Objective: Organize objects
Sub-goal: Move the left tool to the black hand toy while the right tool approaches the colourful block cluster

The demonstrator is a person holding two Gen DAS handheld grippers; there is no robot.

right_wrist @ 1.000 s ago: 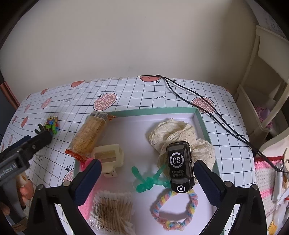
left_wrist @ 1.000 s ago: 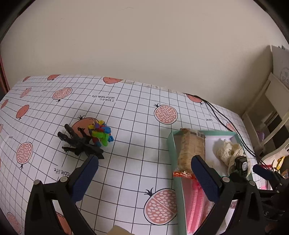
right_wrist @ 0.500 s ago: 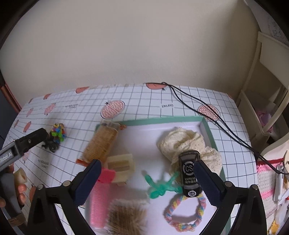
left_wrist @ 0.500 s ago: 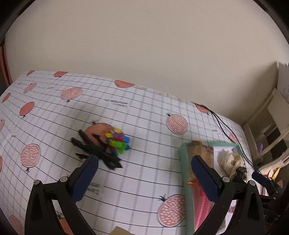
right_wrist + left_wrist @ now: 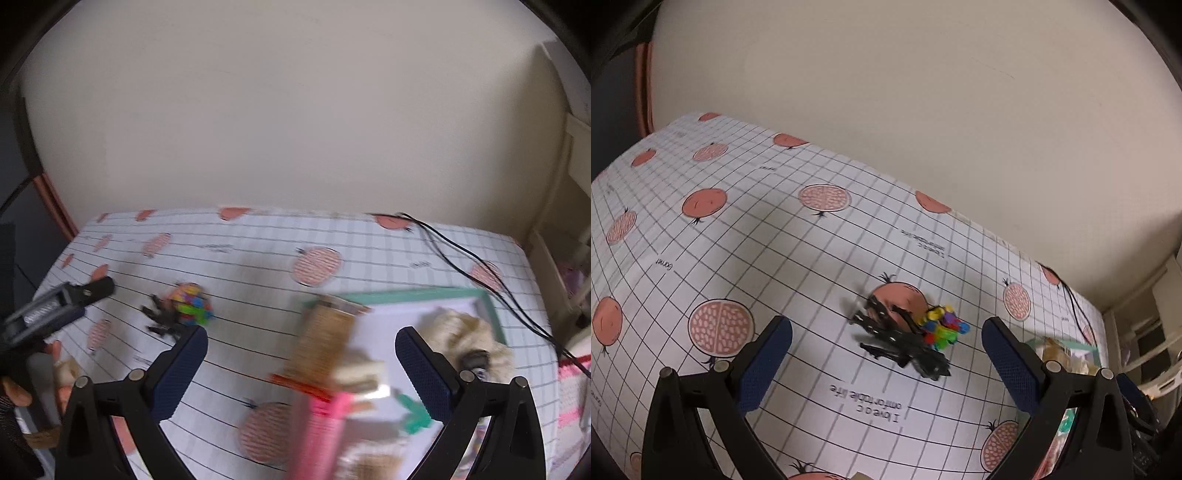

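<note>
The left gripper has its fingers spread wide with nothing between them. Ahead of it, on the table, lies a black clip touching a small heap of coloured clips. Both lie beyond the fingertips, in line with the gap and nearer the right-hand finger, not touched by either.

The right gripper also has its fingers wide apart and empty. It hangs over the left edge of a green-rimmed tray, which lies well apart from the clips, to their right. In the blurred tray are a biscuit pack, a pink item, a cream clip, a green piece and a cream fabric bundle. A black cable runs across the table behind the tray.
</note>
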